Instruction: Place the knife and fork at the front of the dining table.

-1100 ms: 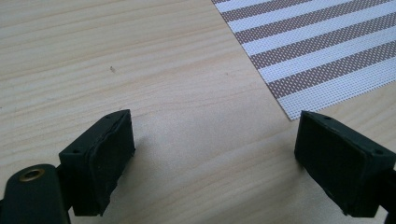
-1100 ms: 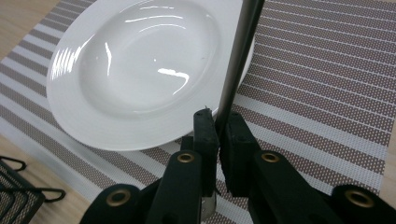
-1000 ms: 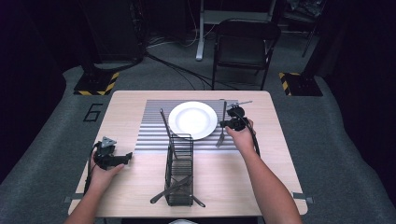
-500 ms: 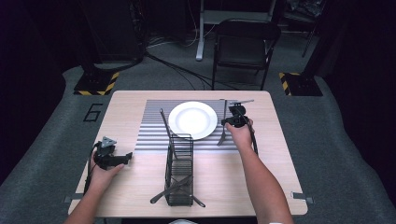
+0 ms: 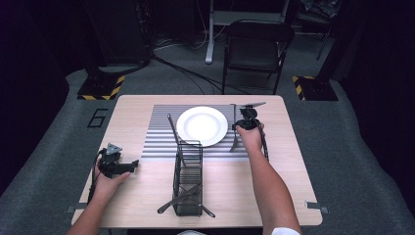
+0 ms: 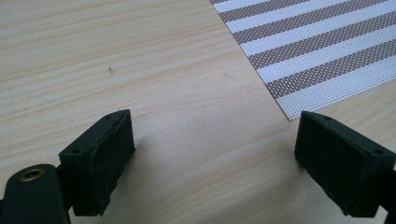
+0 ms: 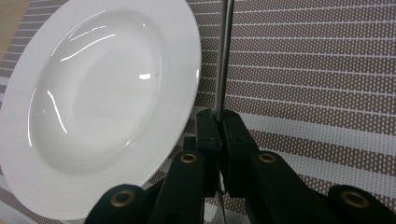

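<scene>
Wooden and pale, the surface (image 5: 288, 196) is carrying a striped mat (image 5: 159, 137) across its far middle, with bare wood lying open along the near edge and down both sides. A white plate (image 5: 201, 125) is sitting on the mat, round and glossy, with a wide ribbed rim and a shallow well. At 3 o'clock of the plate, just beside its rim, the right tongs (image 5: 246, 122) are gripping a slim metal utensil (image 5: 234, 142), its shaft lying on the mat and running toward the near edge. In the right gripper view the right tongs (image 7: 219, 135) are pressing narrow around that steel shaft (image 7: 223, 56), which is rising straight up past the plate (image 7: 107, 107); which kind of utensil it is cannot be told.

A black wire caddy (image 5: 188, 178) is standing at 6 o'clock of the plate, reaching toward the near edge, with dark utensils (image 5: 182, 196) poking out of its near end. Another dark handle (image 5: 172, 129) is leaning at the caddy's far end, beside the plate.

The left tongs (image 5: 128, 166) are resting at 8 o'clock of the plate, on open wood well apart from the caddy. In the left gripper view the left tongs (image 6: 212, 154) are standing wide with nothing between them, over bare wood, the mat's corner (image 6: 327, 51) lying just ahead.

A number 6 (image 5: 98, 118) is marked on the floor beside the surface's left far corner.
</scene>
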Tool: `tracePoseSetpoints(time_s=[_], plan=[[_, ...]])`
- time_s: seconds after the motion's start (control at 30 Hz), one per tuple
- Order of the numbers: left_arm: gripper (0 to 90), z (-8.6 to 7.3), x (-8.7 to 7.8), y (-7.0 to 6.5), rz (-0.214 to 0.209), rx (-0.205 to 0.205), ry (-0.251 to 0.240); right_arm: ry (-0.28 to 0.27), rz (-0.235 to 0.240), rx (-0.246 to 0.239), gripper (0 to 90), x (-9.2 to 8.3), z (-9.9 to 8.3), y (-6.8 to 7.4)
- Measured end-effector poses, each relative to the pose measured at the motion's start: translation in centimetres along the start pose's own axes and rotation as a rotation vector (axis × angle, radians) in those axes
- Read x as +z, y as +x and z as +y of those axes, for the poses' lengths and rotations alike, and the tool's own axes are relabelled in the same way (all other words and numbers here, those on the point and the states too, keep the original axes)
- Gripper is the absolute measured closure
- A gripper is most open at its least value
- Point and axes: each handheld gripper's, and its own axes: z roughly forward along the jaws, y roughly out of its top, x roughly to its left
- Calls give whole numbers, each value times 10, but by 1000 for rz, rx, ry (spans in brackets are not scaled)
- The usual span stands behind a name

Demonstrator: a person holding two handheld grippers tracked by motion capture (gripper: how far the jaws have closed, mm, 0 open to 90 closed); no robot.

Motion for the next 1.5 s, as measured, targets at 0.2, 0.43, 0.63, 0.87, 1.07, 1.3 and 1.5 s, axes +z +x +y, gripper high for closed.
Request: tracePoseSetpoints(time_s=[0.2,0.43,0.63,0.87,1.07,1.3,1.5], plan=[[119,0,0,0,0,0,0,-4,-2,59,874,4,-1,-6],[119,0,0,0,0,0,0,-1,-21,95,867,14,-2,-9],[119,0,0,0,0,0,0,-13,-43,129,873,18,-3,-13],[119,0,0,0,-1,1,0,-6,-48,168,873,22,-7,-18],[119,0,0,0,-1,2,0,-12,-52,182,873,24,-8,-19],[119,0,0,0,-2,1,0,-11,-71,210,863,27,-10,-20],[119,0,0,0,-1,3,0,-10,-75,214,851,25,-10,-21]])
